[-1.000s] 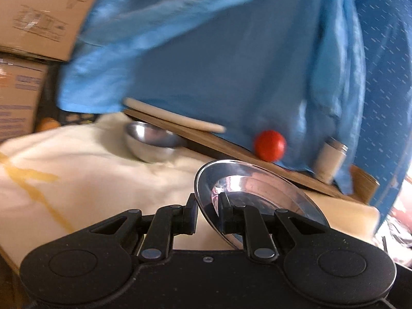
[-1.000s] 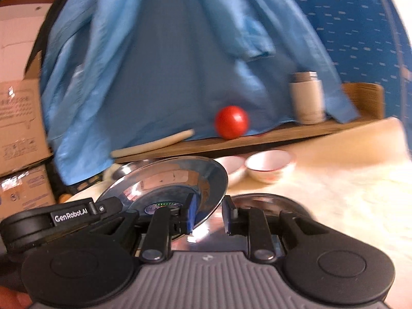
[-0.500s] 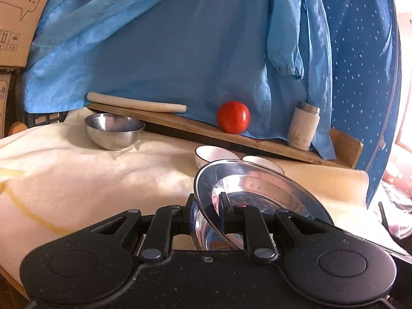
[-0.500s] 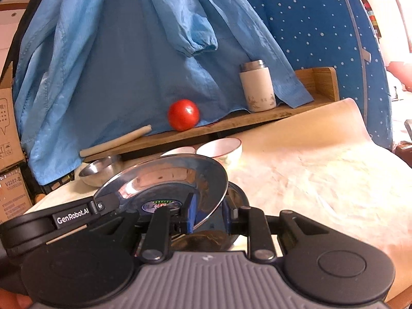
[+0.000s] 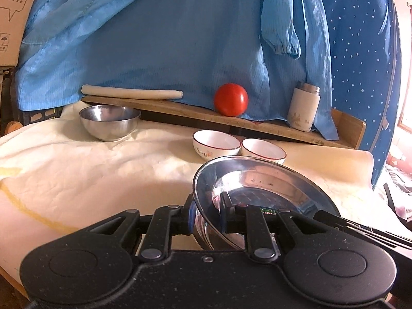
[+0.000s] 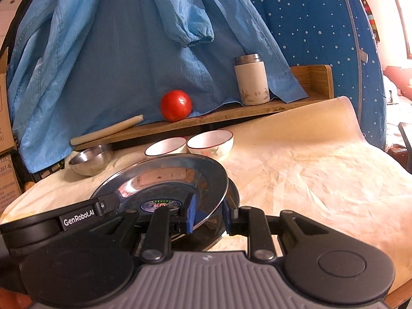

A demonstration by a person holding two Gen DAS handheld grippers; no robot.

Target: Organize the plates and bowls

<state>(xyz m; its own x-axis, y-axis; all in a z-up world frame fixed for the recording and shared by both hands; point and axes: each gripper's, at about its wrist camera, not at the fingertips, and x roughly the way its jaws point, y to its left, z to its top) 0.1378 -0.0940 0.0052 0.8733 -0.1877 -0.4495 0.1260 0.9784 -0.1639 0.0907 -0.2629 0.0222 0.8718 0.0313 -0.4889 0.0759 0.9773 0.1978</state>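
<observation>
A shiny steel plate (image 5: 257, 177) hangs tilted just above the cream-covered table (image 5: 90, 180). My left gripper (image 5: 207, 211) is shut on its left rim and my right gripper (image 6: 209, 213) is shut on its right rim (image 6: 219, 180). A second steel plate (image 6: 233, 193) lies right under it, mostly hidden. Behind stand two white bowls with red rims (image 5: 216, 144) (image 5: 264, 150), side by side. A steel bowl (image 5: 109, 121) sits at the back left, apart from them.
A wooden board (image 5: 195, 113) along the back carries a red tomato (image 5: 231, 99), a white flask (image 5: 305, 109) and a rolling pin (image 5: 131, 93). Blue cloth (image 5: 167, 38) hangs behind. Cardboard boxes (image 5: 13, 13) stand at left. The table's right edge (image 6: 373, 152) drops off.
Both grippers, still holding the plate, swung across the table and sank a little. The left view rolled level, and the white bowls came into it.
</observation>
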